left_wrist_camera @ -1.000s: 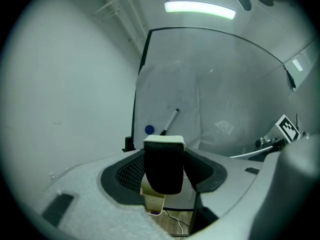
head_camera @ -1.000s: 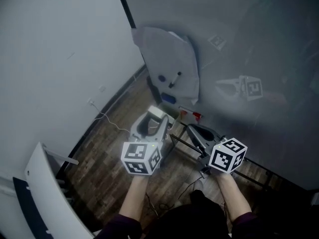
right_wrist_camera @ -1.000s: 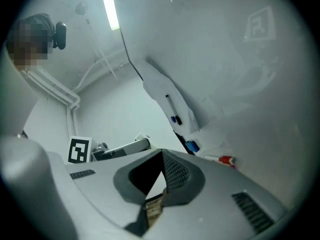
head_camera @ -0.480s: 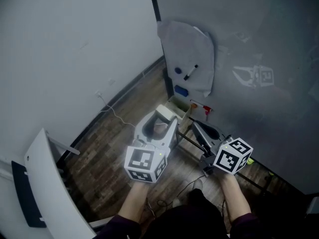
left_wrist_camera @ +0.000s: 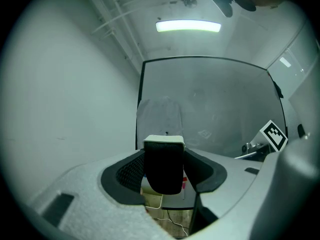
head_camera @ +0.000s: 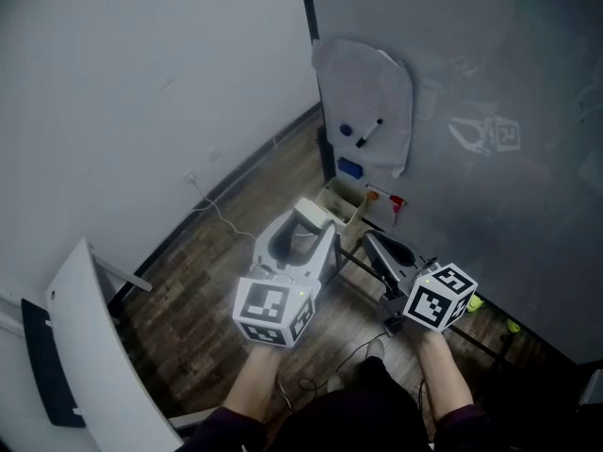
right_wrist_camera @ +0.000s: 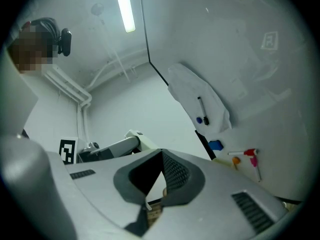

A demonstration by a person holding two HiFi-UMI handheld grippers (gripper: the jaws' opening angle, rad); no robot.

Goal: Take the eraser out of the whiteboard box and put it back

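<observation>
Looking down from the head view, we see a white wall (head_camera: pixel 141 83) at the left and a wooden floor (head_camera: pixel 203 271) below it, with a thin cable (head_camera: pixel 221 229) trailing across the boards. Our left gripper (head_camera: pixel 294 243) is clenched on the eraser (left_wrist_camera: pixel 163 159). In the left gripper view its black felt face is turned toward the camera and its cream back sits on top, pinched between the two dark pads. The eraser is outside the whiteboard box (head_camera: pixel 339 199), a cream box just beyond the gripper's tip at the lower edge of the whiteboard (head_camera: pixel 490 83). Above the box a small blue block (head_camera: pixel 350 169) sits on the board. Higher up hangs a white sheet (head_camera: pixel 363 78) carrying a blue magnet (head_camera: pixel 347 131) and a black marker (head_camera: pixel 369 134). A red marker (head_camera: pixel 394 201) lies just right of the box. Our right gripper (right_wrist_camera: pixel 161 159) is closed on nothing, its pads meeting at the tip.
</observation>
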